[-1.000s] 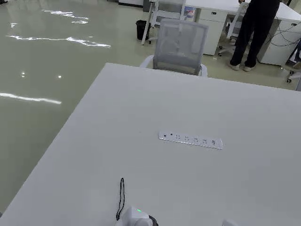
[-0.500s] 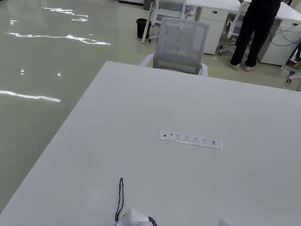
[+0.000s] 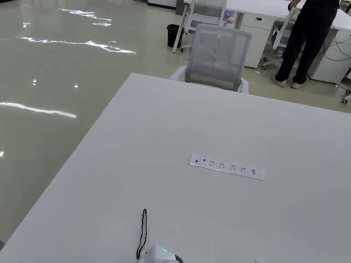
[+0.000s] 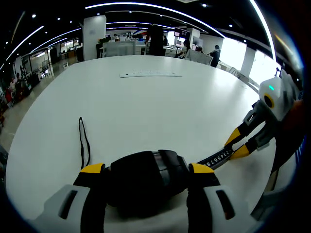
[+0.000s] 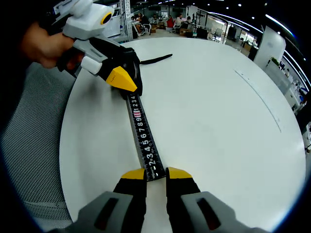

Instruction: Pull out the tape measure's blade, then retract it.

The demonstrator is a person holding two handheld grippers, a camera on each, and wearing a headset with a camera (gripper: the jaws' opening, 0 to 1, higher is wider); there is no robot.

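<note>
My left gripper (image 4: 147,170) is shut on the black tape measure body (image 4: 146,182), which rests low over the white table (image 4: 146,107). The blade (image 5: 142,131) runs out a short way across the table, numbers up. My right gripper (image 5: 156,173) is shut on the blade's end; it enters the left gripper view from the right (image 4: 241,144). The left gripper (image 5: 116,73) and the tape body (image 5: 130,60) show at the upper left of the right gripper view. The black lanyard (image 3: 142,233) lies on the table beside the left gripper's white top (image 3: 159,255).
A white power strip (image 3: 226,166) lies mid-table, far from both grippers. A grey mesh chair (image 3: 218,50) stands at the table's far edge. A person (image 3: 310,38) stands at desks beyond. The table's left edge (image 3: 71,159) drops to a shiny floor.
The head camera has shifted a little, so the whole picture moved. The gripper top at the bottom edge stays beside the lanyard; I see no clear move of it.
</note>
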